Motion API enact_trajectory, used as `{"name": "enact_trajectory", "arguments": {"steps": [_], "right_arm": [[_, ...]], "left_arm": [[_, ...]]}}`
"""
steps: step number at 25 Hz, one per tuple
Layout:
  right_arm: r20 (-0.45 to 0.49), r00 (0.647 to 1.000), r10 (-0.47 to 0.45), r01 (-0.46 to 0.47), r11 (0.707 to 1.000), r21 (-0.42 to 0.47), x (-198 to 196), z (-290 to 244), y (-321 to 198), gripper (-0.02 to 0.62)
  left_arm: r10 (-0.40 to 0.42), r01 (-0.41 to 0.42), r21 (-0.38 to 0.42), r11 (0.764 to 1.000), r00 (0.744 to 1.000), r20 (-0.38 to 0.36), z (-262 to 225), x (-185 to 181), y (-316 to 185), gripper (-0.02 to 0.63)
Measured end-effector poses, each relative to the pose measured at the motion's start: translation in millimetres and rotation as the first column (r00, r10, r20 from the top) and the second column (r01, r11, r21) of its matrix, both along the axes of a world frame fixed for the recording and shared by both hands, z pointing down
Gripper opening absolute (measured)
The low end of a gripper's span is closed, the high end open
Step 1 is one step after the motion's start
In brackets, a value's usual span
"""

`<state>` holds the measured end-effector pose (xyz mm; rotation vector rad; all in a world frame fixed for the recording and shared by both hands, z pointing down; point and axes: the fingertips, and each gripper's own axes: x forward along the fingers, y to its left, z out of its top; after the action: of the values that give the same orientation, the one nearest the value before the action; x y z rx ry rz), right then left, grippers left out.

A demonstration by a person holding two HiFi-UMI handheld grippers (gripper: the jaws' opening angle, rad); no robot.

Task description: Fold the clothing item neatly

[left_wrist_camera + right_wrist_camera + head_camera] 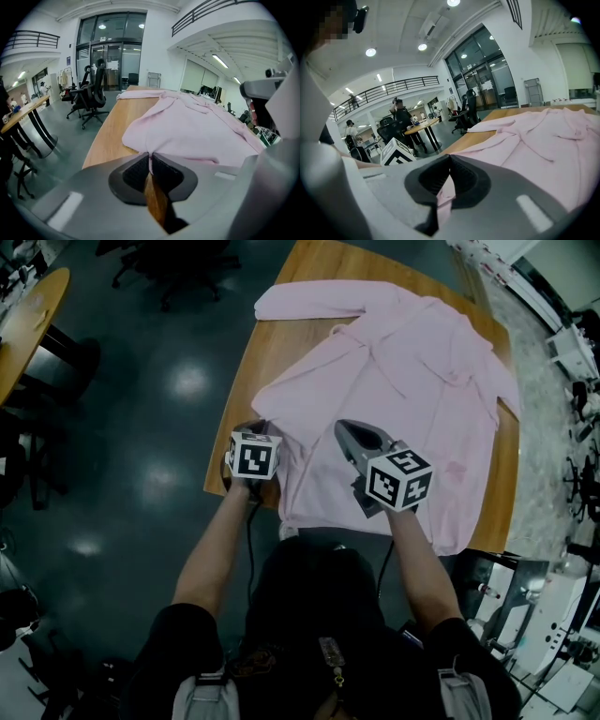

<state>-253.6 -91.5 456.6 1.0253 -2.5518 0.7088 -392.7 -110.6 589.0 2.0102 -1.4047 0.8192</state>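
A pink long-sleeved shirt (403,399) lies spread over a wooden table (272,343), one sleeve stretched toward the far left corner. My left gripper (263,425) sits at the shirt's near left hem corner. In the left gripper view its jaws (150,157) are closed on a thin edge of the pink shirt (187,126). My right gripper (341,427) rests over the near hem, further right. In the right gripper view its jaws (449,163) are shut with a fold of the pink shirt (543,140) pinched between the pads.
The table's near edge (239,495) runs just under the left gripper, with dark floor beyond. Office chairs (91,96) stand to the left. Another wooden table (28,315) sits at the far left. Equipment (572,343) lines the right side.
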Motion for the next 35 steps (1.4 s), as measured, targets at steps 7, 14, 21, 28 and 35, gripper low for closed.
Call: {"name": "enact_trajectory", "arguments": {"steps": [7,14,21,28,35], "right_arm": [[-0.065,0.991,-0.12,0.12,0.993,-0.004,-29.2,15.8,-30.2,0.003],[-0.129,0.934,-0.333,0.329,0.943,-0.05,-80.7,40.1,-54.9,0.003],[-0.137,0.846,-0.515,0.499,0.856,-0.137,-118.3,50.3,-56.9,0.175],[-0.185,0.779,-0.599,0.556,0.796,-0.237,-133.9,69.7,-37.5,0.173],[-0.197,0.842,-0.503,0.467,0.861,-0.202,-113.9,49.2,-30.0,0.017]], "left_arm": [[-0.049,0.053,0.052,0.997,0.996,-0.071,-27.1,-3.1,8.5,0.029],[-0.042,0.05,0.121,0.991,0.997,-0.067,-62.8,2.9,22.5,0.029],[0.038,-0.019,0.195,0.981,0.995,-0.093,-97.7,25.9,35.9,0.028],[0.158,-0.127,0.22,0.967,0.979,-0.127,-112.9,47.8,67.6,0.028],[0.307,-0.249,0.28,0.927,0.934,-0.182,-139.7,66.2,108.0,0.028]]}}
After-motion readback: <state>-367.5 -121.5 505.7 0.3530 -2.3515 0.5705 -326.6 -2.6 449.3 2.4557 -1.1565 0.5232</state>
